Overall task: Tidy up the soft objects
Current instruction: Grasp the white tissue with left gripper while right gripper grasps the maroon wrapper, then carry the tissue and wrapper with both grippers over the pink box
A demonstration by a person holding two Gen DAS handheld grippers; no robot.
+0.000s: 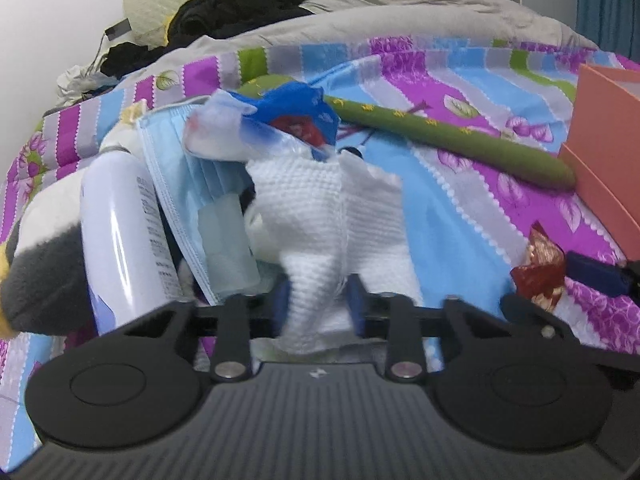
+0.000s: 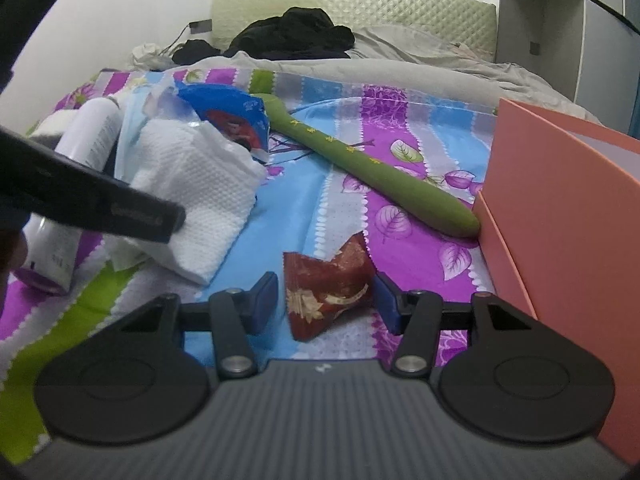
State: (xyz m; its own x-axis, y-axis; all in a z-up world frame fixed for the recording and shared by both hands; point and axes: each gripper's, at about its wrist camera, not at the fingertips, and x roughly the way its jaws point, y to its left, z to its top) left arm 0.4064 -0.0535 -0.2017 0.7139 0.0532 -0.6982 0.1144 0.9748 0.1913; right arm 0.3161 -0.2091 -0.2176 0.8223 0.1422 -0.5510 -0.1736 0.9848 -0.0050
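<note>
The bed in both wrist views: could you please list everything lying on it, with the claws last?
white cloth: one, white, left of the middle, between the left claw's pads
face mask: one, light blue, left of the cloth
bottle: one, white, lying far left
plush toy: one, grey and white, at the left edge
plastic bag: one, blue with red, behind the cloth
long cushion: one, green, slanting toward the box
box: one, salmon pink, right edge
packet: one, dark red, between the right claw's pads
clothes: a heap, black, by the headboard
left claw: shut on the cloth
right claw: open around the packet
</note>
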